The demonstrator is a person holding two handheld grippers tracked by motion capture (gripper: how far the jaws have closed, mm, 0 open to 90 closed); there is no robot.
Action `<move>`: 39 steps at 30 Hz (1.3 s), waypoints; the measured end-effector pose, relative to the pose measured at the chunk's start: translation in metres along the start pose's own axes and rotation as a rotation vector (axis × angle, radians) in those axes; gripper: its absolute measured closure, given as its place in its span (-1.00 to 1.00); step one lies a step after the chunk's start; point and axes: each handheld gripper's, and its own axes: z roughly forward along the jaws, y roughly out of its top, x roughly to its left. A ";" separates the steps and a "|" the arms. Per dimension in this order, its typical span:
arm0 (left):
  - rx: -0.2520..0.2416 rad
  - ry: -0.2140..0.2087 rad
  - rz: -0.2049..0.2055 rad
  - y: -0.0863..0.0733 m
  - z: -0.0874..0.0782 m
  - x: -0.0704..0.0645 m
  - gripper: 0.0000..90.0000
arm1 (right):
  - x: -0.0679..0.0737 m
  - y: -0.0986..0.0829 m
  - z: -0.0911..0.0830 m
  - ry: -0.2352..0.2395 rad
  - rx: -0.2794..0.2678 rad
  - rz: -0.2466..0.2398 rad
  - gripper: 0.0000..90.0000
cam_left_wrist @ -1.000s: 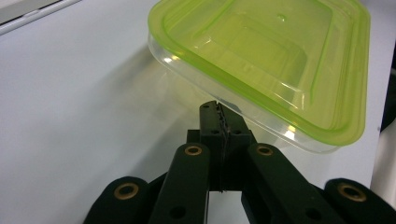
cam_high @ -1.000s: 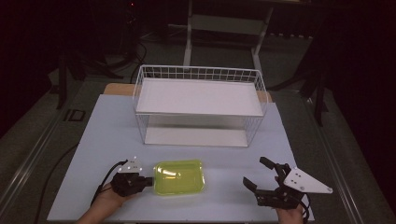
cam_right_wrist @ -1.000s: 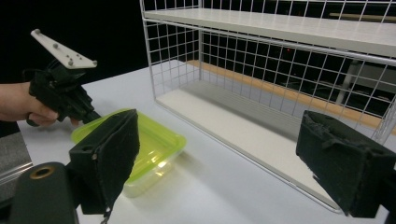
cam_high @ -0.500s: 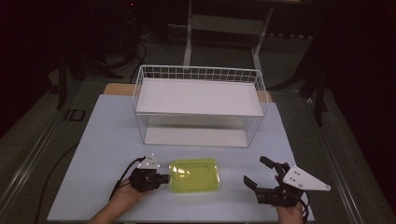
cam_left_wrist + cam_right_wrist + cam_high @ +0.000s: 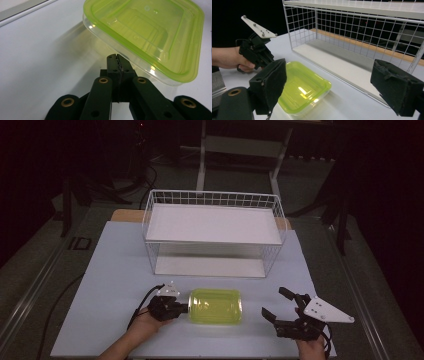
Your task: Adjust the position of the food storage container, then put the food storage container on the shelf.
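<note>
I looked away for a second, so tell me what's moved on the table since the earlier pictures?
The left gripper, fingers shut, has pushed the green-lidded container rightward across the table, toward the right gripper. The right gripper stayed open in place, and the wire rack hasn't moved.

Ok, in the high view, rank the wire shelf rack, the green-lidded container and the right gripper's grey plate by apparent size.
1. wire shelf rack, by far the largest, though it stands farther from the camera.
2. green-lidded container.
3. grey plate on the right gripper, clearly the smallest.
</note>
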 end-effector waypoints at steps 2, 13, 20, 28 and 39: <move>-0.008 -0.006 -0.004 0.001 0.003 0.000 1.00 | 0.000 0.000 0.001 0.005 0.002 -0.002 -0.70; -0.017 0.008 -0.009 -0.003 -0.009 -0.002 0.92 | 0.001 -0.001 0.001 0.010 0.006 -0.007 -0.69; -0.151 -0.046 -0.018 -0.010 -0.048 -0.004 0.23 | 0.005 0.001 0.000 -0.039 0.023 -0.005 -0.67; -0.232 -0.079 -0.019 -0.004 -0.063 -0.016 -0.95 | 0.003 0.002 0.001 -0.037 0.056 -0.017 -0.67; -0.289 -0.052 -0.020 0.006 -0.058 -0.026 -0.94 | 0.006 -0.001 0.016 0.062 0.131 0.041 -0.65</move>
